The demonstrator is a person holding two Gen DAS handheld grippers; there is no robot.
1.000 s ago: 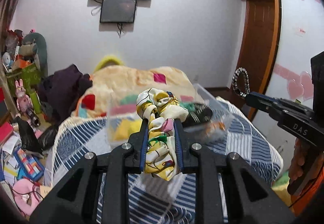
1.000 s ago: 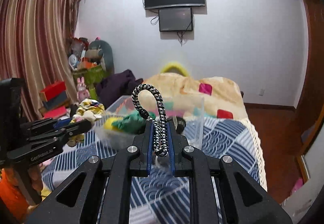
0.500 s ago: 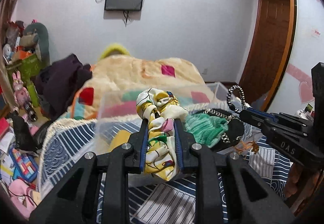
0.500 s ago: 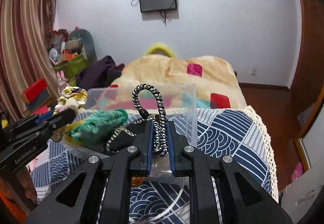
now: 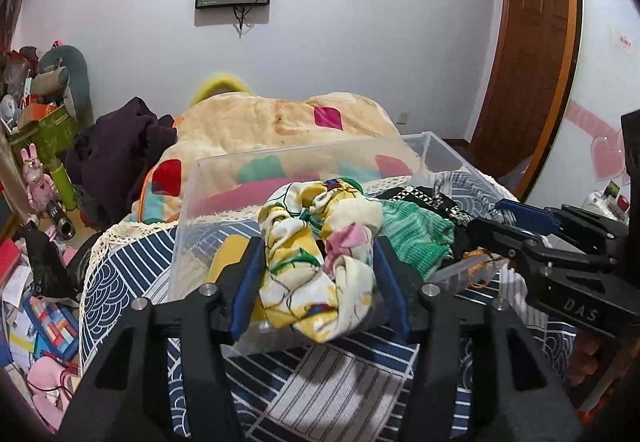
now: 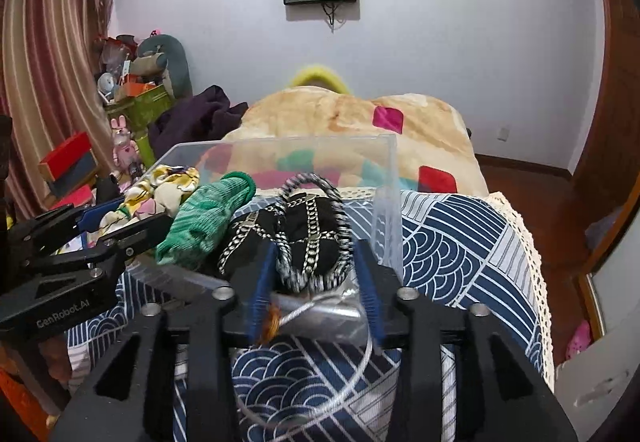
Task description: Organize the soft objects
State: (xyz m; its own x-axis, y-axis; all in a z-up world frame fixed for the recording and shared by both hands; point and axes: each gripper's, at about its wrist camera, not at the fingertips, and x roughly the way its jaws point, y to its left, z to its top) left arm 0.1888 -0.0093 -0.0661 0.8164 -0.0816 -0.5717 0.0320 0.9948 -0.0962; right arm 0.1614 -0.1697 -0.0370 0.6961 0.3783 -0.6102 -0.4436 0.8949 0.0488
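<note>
We have both grippers at the near edge of the clear plastic bin (image 5: 304, 158) on the bed, and both sets of jaws stand wide apart. Between the spread jaws of the left gripper (image 5: 318, 284) the floral scrunchie (image 5: 320, 254) sags over the bin's near wall; we cannot tell whether either pad touches it, but nothing is pinching it. The right gripper (image 6: 310, 278) frames the black-and-white braided hair tie (image 6: 316, 230), which appears to rest on the black chain-patterned pouch (image 6: 296, 230) inside the bin, clear of the pads. As we judge it, this pair of soft things is being let go into the bin, which already holds a green knit piece (image 6: 204, 222) and something yellow (image 5: 228, 258). A loose silvery ring (image 6: 320, 362) lies on the blue patterned bedspread (image 6: 448, 242) just outside the near wall, so some tidying may remain. Readable writing: "DAS" on the right gripper's body in the left view, "GenRobot.AI" on the left gripper's body in the right view.
</note>
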